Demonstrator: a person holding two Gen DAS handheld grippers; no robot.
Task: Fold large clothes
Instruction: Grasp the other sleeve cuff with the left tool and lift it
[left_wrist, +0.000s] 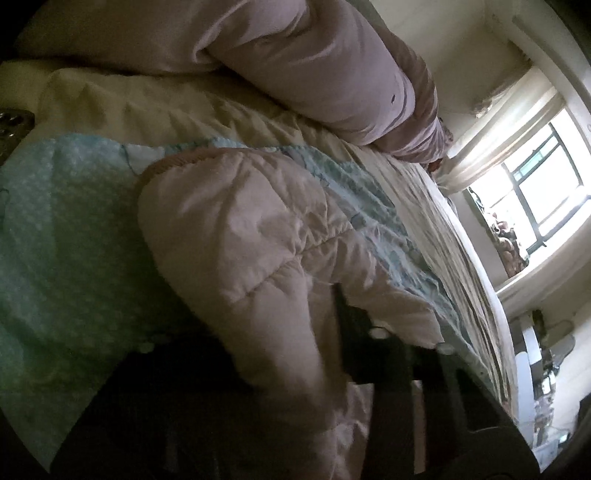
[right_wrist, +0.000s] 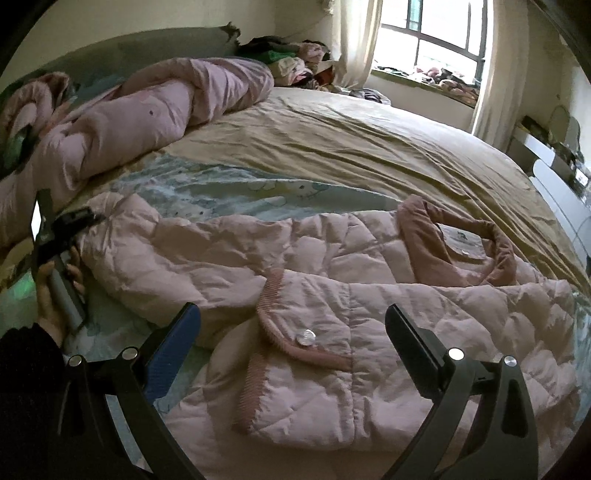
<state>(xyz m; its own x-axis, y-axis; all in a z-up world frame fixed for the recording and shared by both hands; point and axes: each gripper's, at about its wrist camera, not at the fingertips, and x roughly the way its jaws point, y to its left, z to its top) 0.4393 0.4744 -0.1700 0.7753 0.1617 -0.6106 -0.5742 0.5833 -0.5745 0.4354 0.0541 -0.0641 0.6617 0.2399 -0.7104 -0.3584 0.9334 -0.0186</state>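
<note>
A pink quilted coat (right_wrist: 332, 295) lies flat on the bed (right_wrist: 369, 147), its collar toward two o'clock, the left gripper (left_wrist: 325, 295) clamped on the sleeve at nine o'clock, while the right gripper (right_wrist: 291, 325) hovers wide apart over the flap pocket (right_wrist: 291, 343).

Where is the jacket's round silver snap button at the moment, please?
In the right wrist view, the snap button sits low and centre on the ribbed flap of the pink quilted jacket, between the open right gripper's fingers, below and left of the collar.
</note>
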